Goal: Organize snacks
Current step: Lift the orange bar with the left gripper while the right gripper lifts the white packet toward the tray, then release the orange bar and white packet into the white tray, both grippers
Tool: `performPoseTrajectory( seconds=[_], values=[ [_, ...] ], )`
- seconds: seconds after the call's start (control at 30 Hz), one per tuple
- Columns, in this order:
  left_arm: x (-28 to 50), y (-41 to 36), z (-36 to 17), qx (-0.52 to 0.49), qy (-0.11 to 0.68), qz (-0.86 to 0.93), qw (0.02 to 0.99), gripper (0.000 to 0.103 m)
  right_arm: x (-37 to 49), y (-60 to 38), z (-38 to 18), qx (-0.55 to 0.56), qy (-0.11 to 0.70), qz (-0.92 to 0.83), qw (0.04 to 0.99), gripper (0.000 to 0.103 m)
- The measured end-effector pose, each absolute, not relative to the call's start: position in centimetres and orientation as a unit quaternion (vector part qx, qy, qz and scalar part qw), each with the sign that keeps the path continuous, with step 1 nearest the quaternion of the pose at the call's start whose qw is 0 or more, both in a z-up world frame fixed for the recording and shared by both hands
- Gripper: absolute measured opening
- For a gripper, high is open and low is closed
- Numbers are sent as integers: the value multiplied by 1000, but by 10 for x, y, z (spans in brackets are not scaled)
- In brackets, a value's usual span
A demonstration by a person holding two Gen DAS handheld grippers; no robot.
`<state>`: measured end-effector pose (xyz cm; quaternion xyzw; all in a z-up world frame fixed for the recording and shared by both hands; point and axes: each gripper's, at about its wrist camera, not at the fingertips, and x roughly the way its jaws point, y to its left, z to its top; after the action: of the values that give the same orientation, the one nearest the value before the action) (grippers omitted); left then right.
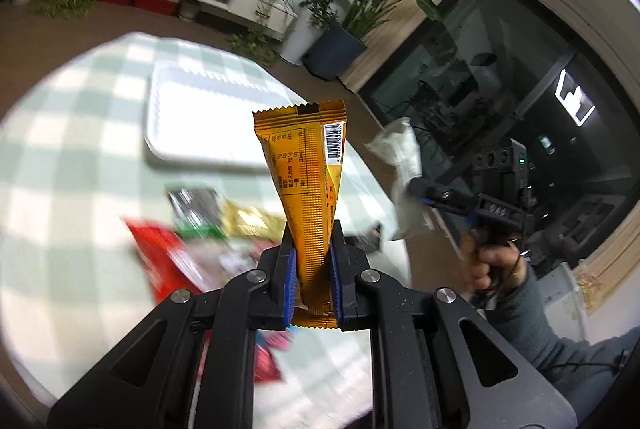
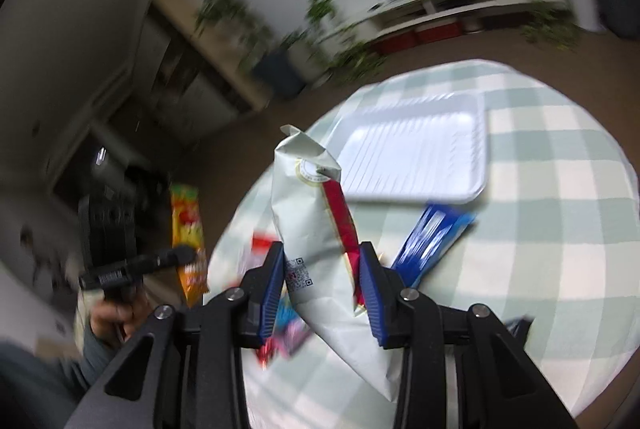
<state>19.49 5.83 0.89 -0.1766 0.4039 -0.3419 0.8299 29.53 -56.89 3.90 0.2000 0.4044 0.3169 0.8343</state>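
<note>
Judging by the white tray (image 1: 192,145), which lies bare at the far side of the round checked table (image 1: 80,133), the sorting has barely begun; nothing has yet been put in it. Both grippers are loaded and lifted clear of the tabletop: the left gripper (image 1: 313,261) has its blue pads pinched tight on the lower end of an orange snack packet (image 1: 306,169) (barcode side showing, standing upright out of the jaws); the right gripper (image 2: 322,269) is clamped, jaws partly apart, around the middle of a pale white snack bag (image 2: 308,229) with a red stripe. Left on the table, near the grippers and short of the tray, is a loose heap: a red packet (image 1: 160,257), a gold one (image 1: 248,221), a dark one (image 1: 196,205), and a blue packet (image 2: 436,237) lying just beside the tray's near edge; the blur hides any finer count. So two snacks are in hand, the rest remain to be moved.
</note>
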Motion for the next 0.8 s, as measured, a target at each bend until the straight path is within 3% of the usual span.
performPoseTrajectory(
  seconds=[0.4,0.8],
  values=[
    [369,38,6,-95,463,-285,834,12,406,-565,32,324,411,231,820,39],
    [462,2,-79,-51,530,-224,816,12,486,-554,-33,329,461,147,811,39]
  ],
)
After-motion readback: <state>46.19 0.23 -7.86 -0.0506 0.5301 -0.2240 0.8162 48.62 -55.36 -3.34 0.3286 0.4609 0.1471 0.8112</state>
